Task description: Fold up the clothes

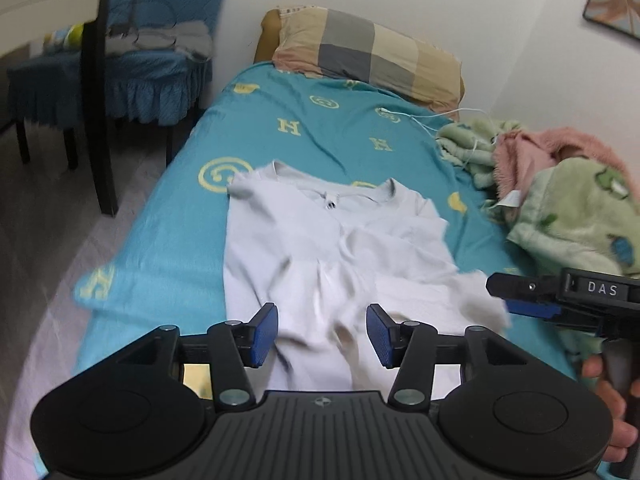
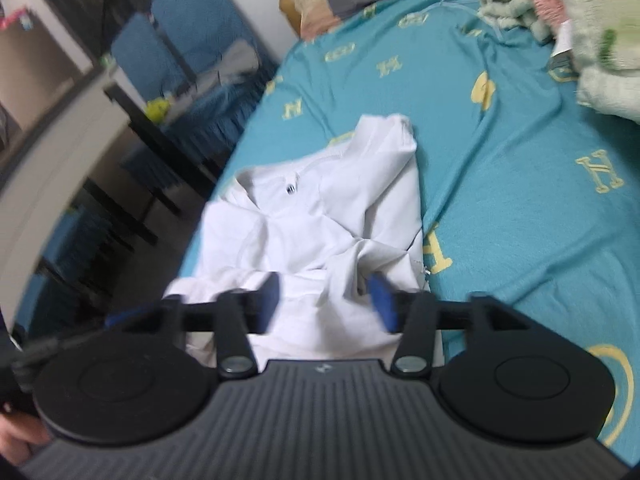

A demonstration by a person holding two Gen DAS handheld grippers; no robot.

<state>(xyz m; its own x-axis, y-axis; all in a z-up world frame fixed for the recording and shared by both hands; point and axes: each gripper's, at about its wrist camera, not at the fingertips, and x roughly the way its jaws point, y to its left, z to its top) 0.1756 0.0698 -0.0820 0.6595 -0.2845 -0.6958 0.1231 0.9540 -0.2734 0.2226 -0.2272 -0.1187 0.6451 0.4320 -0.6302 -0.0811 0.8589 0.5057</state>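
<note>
Judging by the white shirt (image 1: 332,248) lying partly folded on the teal bedsheet (image 1: 320,128), we are midway. Our left gripper (image 1: 322,336) and right gripper (image 2: 326,300) gape empty over its near hem; further folds remain.

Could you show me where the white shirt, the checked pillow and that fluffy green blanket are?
white shirt (image 1: 304,240): left wrist view, on its chest panel.
checked pillow (image 1: 372,52): left wrist view, on its grey and beige top face.
green blanket (image 1: 572,216): left wrist view, on its nearest heaped fold.
</note>
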